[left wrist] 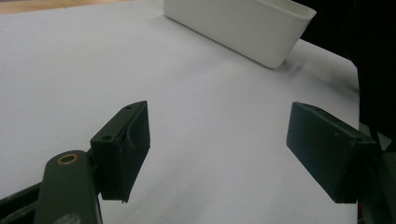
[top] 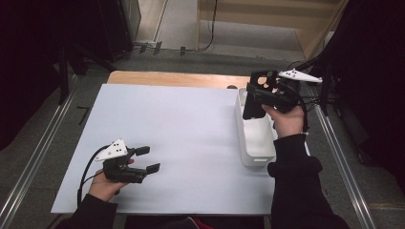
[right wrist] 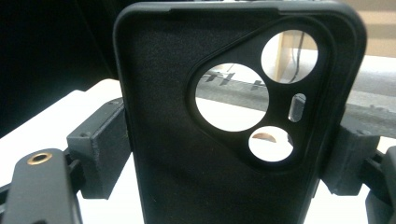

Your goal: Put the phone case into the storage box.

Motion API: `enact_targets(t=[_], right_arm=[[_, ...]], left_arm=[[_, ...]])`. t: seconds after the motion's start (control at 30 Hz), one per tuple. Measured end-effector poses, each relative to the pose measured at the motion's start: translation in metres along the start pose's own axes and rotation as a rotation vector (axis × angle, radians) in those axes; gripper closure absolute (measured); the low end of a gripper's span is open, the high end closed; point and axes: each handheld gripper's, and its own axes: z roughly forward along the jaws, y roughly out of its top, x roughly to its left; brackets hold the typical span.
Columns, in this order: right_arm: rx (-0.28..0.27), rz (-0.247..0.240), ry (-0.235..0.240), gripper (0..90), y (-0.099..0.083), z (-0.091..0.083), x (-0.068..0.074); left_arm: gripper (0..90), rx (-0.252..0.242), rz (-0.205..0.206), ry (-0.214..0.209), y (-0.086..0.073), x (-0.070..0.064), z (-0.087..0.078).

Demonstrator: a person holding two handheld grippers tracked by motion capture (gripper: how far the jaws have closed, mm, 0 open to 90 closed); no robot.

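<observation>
A black phone case (top: 254, 98) with round camera cutouts is held upright in my right gripper (top: 260, 93), above the far end of a white bin (top: 258, 143). In the right gripper view the phone case (right wrist: 196, 154) stands between the two jaws, which press on its sides. My left gripper (top: 147, 159) rests low over the near left of the white table (top: 181, 124), jaws wide apart. The left gripper view has its fingertips (left wrist: 126, 149) spread over bare white surface, with nothing between them.
The white bin (left wrist: 243, 25) lies ahead of the left gripper, along the table's right side. A wooden strip (top: 176, 78) runs along the table's far edge. Metal rails (top: 33, 162) flank the table on both sides.
</observation>
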Motion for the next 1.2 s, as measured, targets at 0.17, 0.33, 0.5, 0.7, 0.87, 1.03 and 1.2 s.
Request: enact_targets(t=[0.17,0.33,0.5,0.7,0.87,1.03,1.2], right_arm=[[-0.013,-0.002,-0.02,14.7,0.003,0.007,-0.007],[-0.007,0.013,-0.04,14.7,0.004,0.015,-0.012],[-0.006,0.008,-0.068,14.7,0.006,0.021,-0.017],[-0.026,0.015,-0.085,14.7,0.008,0.034,-0.025],[-0.022,-0.004,-0.115,14.7,0.013,0.041,-0.026],[-0.012,-0.005,-0.134,14.7,0.014,0.051,-0.029],[-0.019,0.01,-0.145,14.7,0.013,0.061,-0.031]], left_arm=[[21.3,0.001,-0.005,0.009,0.0,0.002,-0.001],[21.3,0.0,-0.002,0.008,0.0,0.002,-0.001],[21.3,-0.006,-0.007,0.006,0.0,0.002,-0.001],[21.3,-0.013,-0.009,0.007,0.001,0.002,-0.001],[21.3,-0.01,-0.007,0.005,0.001,0.002,0.0],[21.3,-0.013,0.0,0.008,0.001,0.002,-0.001],[21.3,-0.015,0.001,0.01,0.001,0.002,-0.002]])
